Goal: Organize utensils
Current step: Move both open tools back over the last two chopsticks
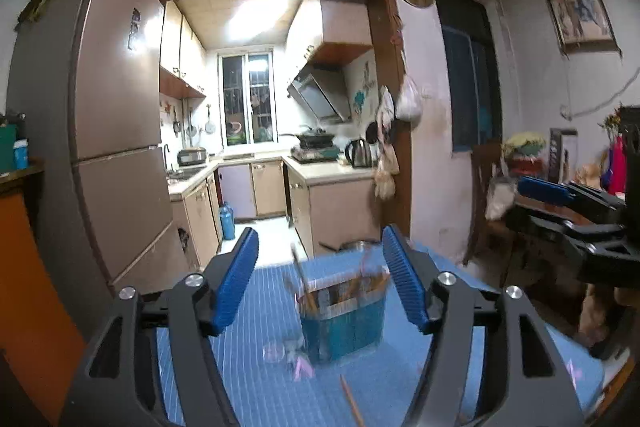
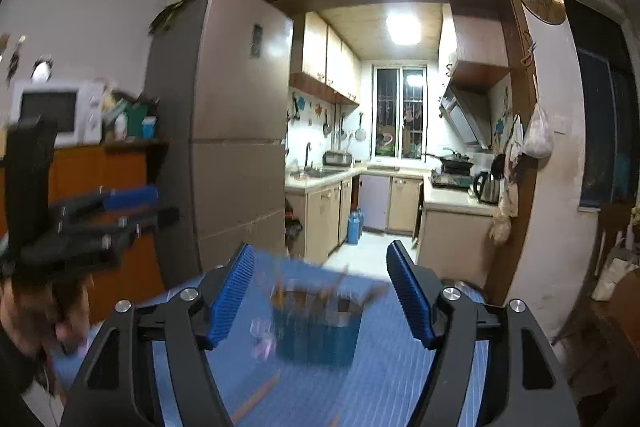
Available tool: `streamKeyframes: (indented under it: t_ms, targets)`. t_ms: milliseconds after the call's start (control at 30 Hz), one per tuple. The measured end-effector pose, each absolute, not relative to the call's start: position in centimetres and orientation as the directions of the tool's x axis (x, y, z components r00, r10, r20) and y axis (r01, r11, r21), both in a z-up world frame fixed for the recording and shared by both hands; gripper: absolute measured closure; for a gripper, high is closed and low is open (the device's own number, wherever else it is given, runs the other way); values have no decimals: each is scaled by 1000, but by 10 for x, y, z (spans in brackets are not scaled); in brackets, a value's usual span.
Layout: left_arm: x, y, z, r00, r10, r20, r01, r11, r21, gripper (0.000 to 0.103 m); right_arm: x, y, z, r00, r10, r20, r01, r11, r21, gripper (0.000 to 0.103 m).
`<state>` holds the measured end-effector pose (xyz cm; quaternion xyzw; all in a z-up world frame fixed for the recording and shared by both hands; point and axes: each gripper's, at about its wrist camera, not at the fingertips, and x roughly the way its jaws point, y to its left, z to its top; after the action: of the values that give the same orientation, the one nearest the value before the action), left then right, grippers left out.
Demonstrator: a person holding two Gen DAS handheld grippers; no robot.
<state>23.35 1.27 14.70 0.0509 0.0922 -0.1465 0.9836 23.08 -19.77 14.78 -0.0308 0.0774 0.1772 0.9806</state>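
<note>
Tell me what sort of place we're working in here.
Most likely a home dining area opening onto a small kitchen. A tall fridge stands by the doorway, with a range hood and kettle beyond. The blue utensil holder sits on a blue-clothed table.

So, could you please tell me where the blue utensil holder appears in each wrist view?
Left wrist: blue utensil holder low and centre, on the blue mat, between the open fingers.
Right wrist: holder low and centre, blurred.
Shared landmark: kitchen window.
</note>
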Motion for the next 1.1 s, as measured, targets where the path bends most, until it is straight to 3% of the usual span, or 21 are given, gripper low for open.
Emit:
streamKeyframes:
  t_ms: [133, 200, 267, 400, 567, 1000, 1100]
  targets:
    - [207, 23, 87, 909, -267, -320, 303, 951, 68, 39, 180, -200, 82, 917, 313, -247, -323, 946, 0, 33]
    - [202, 25, 52, 884, -256, -392, 304, 950, 65, 39, 163, -200, 43, 899, 299, -321, -307, 951, 27, 38]
    - [202, 29, 20, 840, -266, -473, 318, 948, 31, 39, 150, -200, 2, 865, 292, -408, -288, 955, 71, 57]
    - [205, 34, -37, 748, -291, -597, 316, 946, -64, 40, 133, -197, -58, 802, 285, -525, -255, 958, 129, 73]
    - [200, 22, -68, 695, -310, -649, 355, 933, -66, 40, 126, -185, -88, 777, 267, -569, -239, 963, 126, 73]
    - [198, -4, -95, 636, -327, -699, 365, 926, -101, 40, 141, -165, -103, 795, 214, -568, -201, 976, 86, 85]
    - [200, -8, -96, 626, -335, -704, 369, 923, -112, 48, 140, -165, -104, 802, 206, -560, -193, 978, 83, 86]
